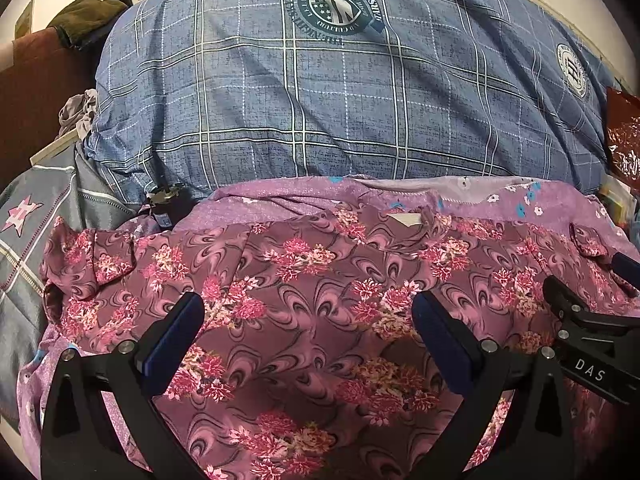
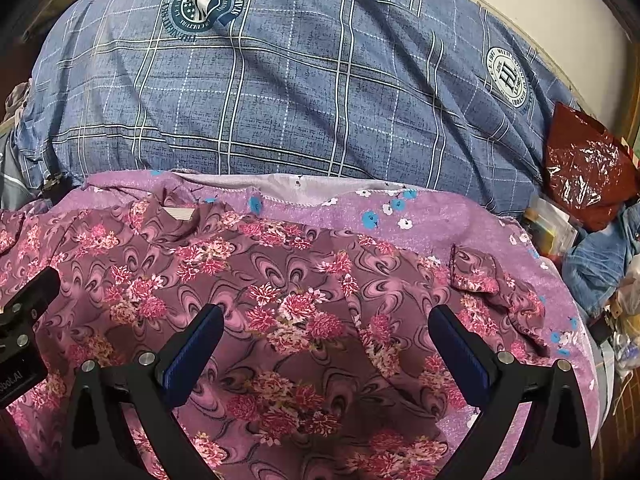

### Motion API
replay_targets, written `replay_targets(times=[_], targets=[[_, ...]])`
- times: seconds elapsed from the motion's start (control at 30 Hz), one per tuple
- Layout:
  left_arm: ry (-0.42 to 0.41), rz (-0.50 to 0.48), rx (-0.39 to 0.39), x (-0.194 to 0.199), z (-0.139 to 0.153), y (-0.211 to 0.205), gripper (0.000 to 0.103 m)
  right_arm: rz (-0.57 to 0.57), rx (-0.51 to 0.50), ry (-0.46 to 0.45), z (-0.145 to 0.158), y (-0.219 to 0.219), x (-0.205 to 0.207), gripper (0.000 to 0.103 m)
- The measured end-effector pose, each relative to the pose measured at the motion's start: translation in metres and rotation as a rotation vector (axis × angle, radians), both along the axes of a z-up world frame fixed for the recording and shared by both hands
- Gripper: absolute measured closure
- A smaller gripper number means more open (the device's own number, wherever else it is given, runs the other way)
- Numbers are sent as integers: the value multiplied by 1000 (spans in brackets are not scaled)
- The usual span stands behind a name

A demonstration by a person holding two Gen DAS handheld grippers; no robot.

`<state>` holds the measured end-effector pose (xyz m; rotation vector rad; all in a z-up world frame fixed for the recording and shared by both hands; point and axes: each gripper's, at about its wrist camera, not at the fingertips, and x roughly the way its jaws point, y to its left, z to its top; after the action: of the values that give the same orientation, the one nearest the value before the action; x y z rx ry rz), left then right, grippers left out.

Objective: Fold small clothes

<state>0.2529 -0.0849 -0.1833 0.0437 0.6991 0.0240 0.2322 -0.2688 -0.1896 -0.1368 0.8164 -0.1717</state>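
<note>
Both tongs are spread wide with nothing between their blue pads, just hanging over the cloth. Left gripper sits above the middle of the flowered shirt, and the right gripper is over the same shirt a bit further toward its right sleeve. You can see the right one poking into the left camera's edge, so they're close side by side. That shirt is spread out flat, collar pointing away, sleeves out to each side, lying on a purple sheet with little blue and white flowers. Behind it there's a big blue plaid quilt with round badge prints bunched up against the wall. Off to the right is a crinkly red plastic bag and some denim stuff piled below it.
</note>
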Motion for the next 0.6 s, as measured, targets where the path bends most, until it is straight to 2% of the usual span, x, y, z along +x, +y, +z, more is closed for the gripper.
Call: replay_targets(times=[0.6], targets=[[2,2,0,1,0,0,0,5,-2,-7,2,1,-2,1]])
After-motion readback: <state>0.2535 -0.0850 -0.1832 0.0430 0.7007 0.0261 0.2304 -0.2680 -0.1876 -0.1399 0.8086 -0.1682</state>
